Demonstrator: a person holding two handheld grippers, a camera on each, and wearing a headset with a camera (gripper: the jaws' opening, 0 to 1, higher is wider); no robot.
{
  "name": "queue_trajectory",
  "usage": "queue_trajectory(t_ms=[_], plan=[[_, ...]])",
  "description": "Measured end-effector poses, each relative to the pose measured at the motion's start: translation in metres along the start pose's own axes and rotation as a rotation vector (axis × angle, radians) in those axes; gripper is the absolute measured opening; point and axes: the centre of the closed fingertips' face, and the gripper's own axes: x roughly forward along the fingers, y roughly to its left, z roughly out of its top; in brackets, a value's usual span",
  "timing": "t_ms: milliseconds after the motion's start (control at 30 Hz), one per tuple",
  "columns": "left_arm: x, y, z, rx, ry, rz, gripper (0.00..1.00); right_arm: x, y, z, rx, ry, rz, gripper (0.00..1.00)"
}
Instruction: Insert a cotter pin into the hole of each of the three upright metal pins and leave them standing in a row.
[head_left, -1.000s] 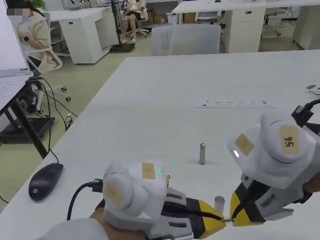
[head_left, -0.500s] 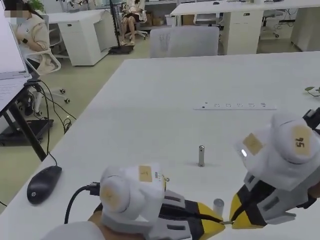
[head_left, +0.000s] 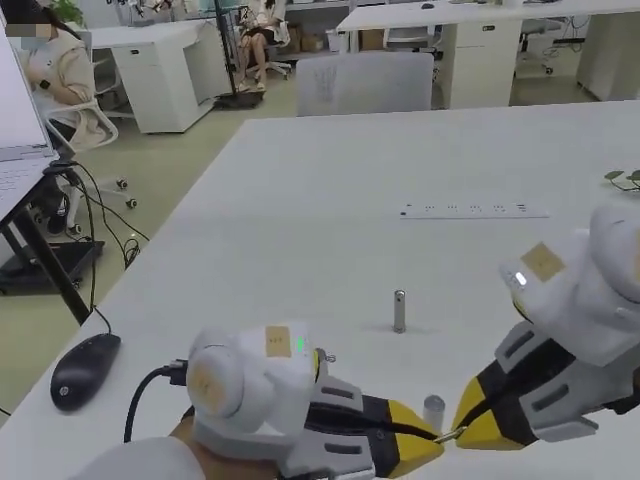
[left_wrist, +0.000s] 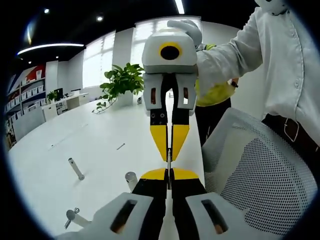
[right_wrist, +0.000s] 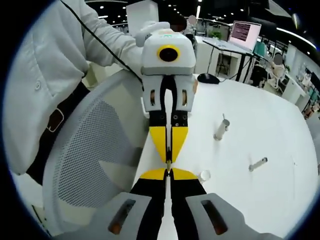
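White surface (head_left: 300, 200) in an open office, chairs and other desks far behind it. A power strip (head_left: 474, 210) lies towards the far right and a mouse (head_left: 84, 358) sits at the left edge.

At the near edge the left tool (head_left: 437, 441) and right tool (head_left: 460, 434) meet tip to tip. Each has its jaws drawn together on one end of a thin cotter pin (head_left: 449, 437) that bridges the small gap between them. Both gripper views show the same thing: yellow tips facing yellow tips, with the metal sliver caught between.

Just beyond the tips stands the near pin (head_left: 433, 410), upright and apart from the cotter pin. The far pin (head_left: 399, 311) stands alone farther out. A third pin (left_wrist: 80, 219), to the left by the left tool's body, carries a wire loop at its top, so it looks already fitted.

Over the last second very little has moved on the surface. All the pins stand where they did and the tools stay locked tip to tip. The right tool's body has swung a little out to the right and lower, though part of that is the head camera shifting. This reads as a handover or regrip that is not yet finished. The cotter pin has not yet gone towards the near pin's hole, so by my count two pins remain to be fitted. One tool must let go before the other can aim the cotter pin.
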Motion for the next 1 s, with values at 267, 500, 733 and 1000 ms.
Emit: queue_trajectory(t_ms=[267, 500, 733, 1000], plan=[[0.0019, -0.0019, -0.0029, 0.005, 0.026, -0.002, 0.00, 0.0023, 0.0029, -0.0007, -0.016, 0.011, 0.001, 0.05], [0.0032, -0.0020, -0.0047, 0.009, 0.047, -0.003, 0.00, 0.0020, 0.0019, 0.0028, -0.025, 0.006, -0.002, 0.06], [0.0026, -0.0017, -0.0031, 0.007, 0.043, 0.000, 0.00, 0.0031, 0.0021, 0.0026, -0.033, 0.011, -0.002, 0.05], [0.0026, -0.0021, -0.0035, 0.007, 0.046, 0.000, 0.00, 0.0037, 0.0022, 0.0008, -0.028, 0.019, -0.006, 0.04]])
